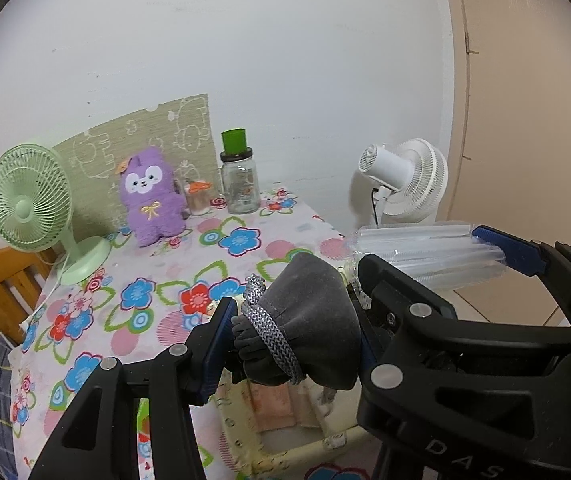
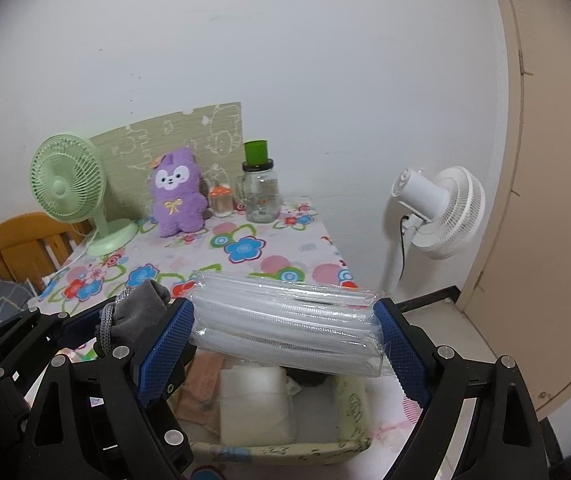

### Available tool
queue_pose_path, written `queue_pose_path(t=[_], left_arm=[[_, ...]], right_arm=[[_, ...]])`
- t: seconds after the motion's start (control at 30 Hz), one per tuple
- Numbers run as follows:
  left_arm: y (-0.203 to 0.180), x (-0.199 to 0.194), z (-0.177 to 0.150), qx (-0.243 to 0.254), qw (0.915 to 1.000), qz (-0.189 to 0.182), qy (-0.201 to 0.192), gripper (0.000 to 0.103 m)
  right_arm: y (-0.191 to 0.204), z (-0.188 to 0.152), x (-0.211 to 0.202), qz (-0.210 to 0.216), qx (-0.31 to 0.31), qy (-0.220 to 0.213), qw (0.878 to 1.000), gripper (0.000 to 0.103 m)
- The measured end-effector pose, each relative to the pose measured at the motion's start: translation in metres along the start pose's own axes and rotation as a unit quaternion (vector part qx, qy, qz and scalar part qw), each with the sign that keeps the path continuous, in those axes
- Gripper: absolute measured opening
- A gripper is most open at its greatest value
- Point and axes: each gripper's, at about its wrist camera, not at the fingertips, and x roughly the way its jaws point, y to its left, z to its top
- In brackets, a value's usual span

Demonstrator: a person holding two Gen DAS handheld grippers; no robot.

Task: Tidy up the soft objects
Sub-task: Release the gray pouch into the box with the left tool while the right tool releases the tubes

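- The left tongs (image 1: 289, 344) are seen clamped on a grey drawstring pouch (image 1: 309, 320), which is pressed between the blue-padded fingers in the lower middle of the left wrist view; a grey braided cord (image 1: 269, 332) is wound round its neck.
- The right tongs (image 2: 285, 332) are seen clamped on a clear plastic packet (image 2: 285, 320), held crosswise by its two ends between the blue pads at the centre of the right wrist view.
- The packet is made up of ribbed transparent tubes; no print can be read on it.
- Both held things are carried above a cream fabric basket (image 2: 349, 400), found at the bottom of both views on the bench (image 2: 293, 240).
- Inside the basket, a white folded cloth (image 2: 253, 404) and a pinkish cloth (image 2: 201, 388) are seen.
- The bench is covered with a cloth printed with blue, red and pink flowers.
- The letters "DAS" are read in grey on the black tong frame at the lower right of the left wrist view; the rest of the word is cut off.
- A purple plush toy (image 2: 177, 200) is stood upright at the back of the bench, left of centre, with a green desk fan (image 2: 69, 188) to its left.
- A glass jar (image 2: 261, 196) with a green cup on top is placed to the right of the toy; its label is too small to be read.
- A white floor fan (image 2: 441, 212) is seen at the right, beside the bench.
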Motion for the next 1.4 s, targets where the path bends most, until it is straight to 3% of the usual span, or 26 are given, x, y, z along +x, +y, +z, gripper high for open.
queue_pose_path(t=[0.37, 0.53, 0.83, 1.03, 1.4], left_arm=[[-0.005, 0.034, -0.004, -0.004, 0.9994, -0.008, 0.033, 0.06], [-0.001, 0.045, -0.006, -0.01, 0.9989, 0.008, 0.044, 0.077], [0.003, 0.053, -0.014, -0.006, 0.9975, 0.028, 0.065, 0.091], [0.005, 0.051, -0.02, -0.001, 0.9975, 0.024, 0.067, 0.094], [0.007, 0.046, -0.026, 0.006, 0.9972, 0.025, 0.07, 0.096]], right_arm=[[-0.012, -0.006, 0.024, -0.008, 0.006, 0.022, 1.0, 0.092], [-0.015, -0.01, 0.036, -0.005, 0.004, 0.035, 0.999, 0.092], [-0.016, -0.016, 0.051, 0.004, 0.001, 0.055, 0.998, 0.094], [-0.01, -0.017, 0.055, 0.015, -0.007, 0.053, 0.998, 0.103], [-0.003, -0.022, 0.055, 0.004, -0.008, 0.057, 0.998, 0.103]])
